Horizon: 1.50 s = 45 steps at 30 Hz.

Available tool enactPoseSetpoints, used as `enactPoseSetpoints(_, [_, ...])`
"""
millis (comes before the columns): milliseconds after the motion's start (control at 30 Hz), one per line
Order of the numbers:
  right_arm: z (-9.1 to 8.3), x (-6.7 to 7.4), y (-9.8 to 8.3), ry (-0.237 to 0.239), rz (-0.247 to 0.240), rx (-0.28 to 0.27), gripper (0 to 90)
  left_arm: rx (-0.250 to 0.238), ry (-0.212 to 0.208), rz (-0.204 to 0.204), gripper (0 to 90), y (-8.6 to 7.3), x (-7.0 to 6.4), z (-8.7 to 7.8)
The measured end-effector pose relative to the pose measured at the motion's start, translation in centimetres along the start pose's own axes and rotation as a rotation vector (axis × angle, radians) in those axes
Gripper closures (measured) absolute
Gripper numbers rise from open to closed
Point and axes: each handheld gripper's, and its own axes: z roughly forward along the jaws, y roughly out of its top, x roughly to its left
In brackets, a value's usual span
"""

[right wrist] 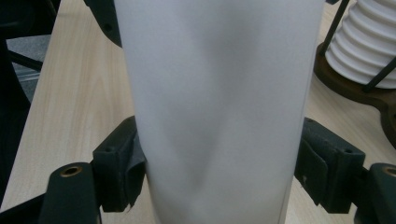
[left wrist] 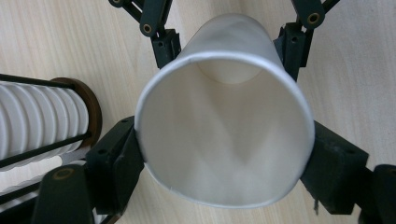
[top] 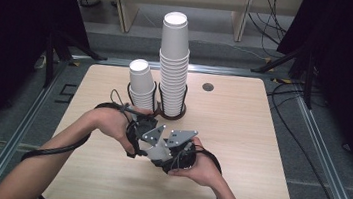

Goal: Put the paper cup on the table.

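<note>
Both tools meet near the counter's (top: 243,112) front edge, left of its middle. My left tool (left wrist: 224,154) pinches a white paper cup (left wrist: 224,140) at its rim, squeezing it oval; my right tool (right wrist: 219,168) clamps the same cup's wall. Just beyond, toward the far edge, two cup stacks (top: 173,64) stand in a dark wire holder (top: 170,111), close beside my hands.

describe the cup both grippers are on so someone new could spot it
On the wooden table, in front of the two racked cup stacks, the hands meet near the front edge. The single white paper cup lies on its side there, clamped between the jaws of both the left gripper and right gripper. Unlike its neighbours, it is loose and unstacked.
</note>
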Motion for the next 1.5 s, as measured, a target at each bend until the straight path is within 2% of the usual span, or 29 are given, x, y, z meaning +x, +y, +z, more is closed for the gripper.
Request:
enactPoseSetpoints(100, [-0.1,0.1,-0.1,-0.005,-0.01,-0.006,27.2,-0.003,0.002,0.002,21.8,0.0,0.0,0.1])
enactPoseSetpoints(133, [0.0,-0.2,-0.1,-0.011,-0.063,-0.021,27.6,-0.004,0.001,0.002,21.5,0.1,0.0,0.1])
enactPoseSetpoints(233, [-0.2,-0.1,-0.4,-0.011,-0.063,-0.029,27.9,-0.037,0.008,-0.003,19.3,0.1,0.0,0.1])
enactPoseSetpoints(267, [-0.3,0.1,-0.5,-0.017,-0.035,-0.03,27.8,-0.061,0.01,-0.007,18.5,0.0,0.1,0.1])
enactPoseSetpoints(300, [-0.4,-0.2,-0.6,-0.033,-0.083,-0.049,27.8,-0.088,0.016,-0.012,17.9,-0.1,0.1,0.0])
enactPoseSetpoints(333, [-0.6,-0.2,-0.7,-0.04,-0.088,-0.057,27.8,-0.139,0.019,-0.045,17.3,-0.3,0.0,0.2])
enactPoseSetpoints(367, [-0.7,-0.2,-0.8,-0.036,-0.072,-0.064,27.8,-0.16,0.02,-0.047,16.4,-0.4,0.1,0.1])
enactPoseSetpoints(433, [-1.0,-0.4,-1.0,-0.058,-0.119,-0.089,27.9,-0.225,0.026,-0.064,14.0,-0.7,0.2,0.1])
enactPoseSetpoints(500, [-1.2,-0.2,-1.2,-0.057,-0.087,-0.095,27.9,-0.285,0.019,-0.084,11.6,-1.0,0.3,0.0])
enactPoseSetpoints(533, [-1.3,-0.2,-1.3,-0.058,-0.091,-0.101,27.9,-0.311,0.017,-0.087,10.0,-1.2,0.3,0.0])
enactPoseSetpoints(567, [-1.4,-0.4,-1.4,-0.07,-0.114,-0.112,27.9,-0.338,0.014,-0.099,8.4,-1.4,0.3,0.0])
enactPoseSetpoints(600, [-1.5,-0.2,-1.5,-0.069,-0.083,-0.117,27.9,-0.359,0.017,-0.107,7.1,-1.5,0.2,-0.1])
enactPoseSetpoints(667, [-1.8,-0.4,-1.8,-0.089,-0.094,-0.131,27.9,-0.405,0.029,-0.13,5.3,-1.9,0.1,-0.1])
enactPoseSetpoints(700, [-1.9,-0.5,-2.0,-0.097,-0.08,-0.143,27.8,-0.418,0.041,-0.135,4.6,-2.2,0.1,-0.2])
enactPoseSetpoints(733, [-2.0,-0.4,-2.2,-0.098,-0.056,-0.145,27.8,-0.44,0.043,-0.158,4.1,-2.5,0.1,-0.3])
enactPoseSetpoints(767, [-2.1,-0.6,-2.3,-0.115,-0.065,-0.16,27.8,-0.464,0.063,-0.174,3.7,-2.8,0.1,-0.4])
enactPoseSetpoints(833, [-2.4,-0.6,-2.8,-0.132,-0.036,-0.182,27.8,-0.52,0.088,-0.228,3.7,-3.5,0.1,-0.3])
enactPoseSetpoints(867, [-2.6,-0.7,-3.0,-0.143,-0.036,-0.189,27.8,-0.546,0.097,-0.257,3.6,-3.9,0.0,-0.2])
enactPoseSetpoints(933, [-2.9,-0.6,-3.4,-0.152,-0.004,-0.197,27.7,-0.564,0.099,-0.296,3.3,-4.7,-0.2,0.0])
enactPoseSetpoints(967, [-3.1,-0.7,-3.6,-0.161,-0.013,-0.202,27.7,-0.573,0.107,-0.317,3.2,-5.0,-0.4,0.3])
enactPoseSetpoints(1033, [-3.3,-0.7,-4.1,-0.169,0.013,-0.204,27.7,-0.581,0.114,-0.346,2.8,-5.7,-0.8,0.8])
enactPoseSetpoints(1133, [-3.7,-0.8,-4.5,-0.19,0.037,-0.225,27.6,-0.606,0.146,-0.405,2.7,-6.7,-1.7,1.8])
enactPoseSetpoints(1200, [-4.0,-1.0,-4.8,-0.212,0.049,-0.245,27.5,-0.598,0.144,-0.406,3.3,-7.5,-2.0,2.1])
enactPoseSetpoints(1267, [-4.3,-1.1,-5.0,-0.227,0.07,-0.264,27.5,-0.622,0.147,-0.446,3.1,-8.0,-2.3,2.5])
enactPoseSetpoints(1333, [-4.5,-1.3,-5.2,-0.253,0.077,-0.273,27.4,-0.622,0.147,-0.457,3.1,-8.4,-2.5,2.8])
enactPoseSetpoints(1433, [-4.7,-1.3,-5.5,-0.245,0.097,-0.288,27.4,-0.646,0.163,-0.489,3.1,-8.8,-2.8,3.2])
enactPoseSetpoints(1500, [-4.9,-1.4,-5.7,-0.273,0.081,-0.292,27.4,-0.667,0.183,-0.518,3.1,-9.2,-3.0,3.5])
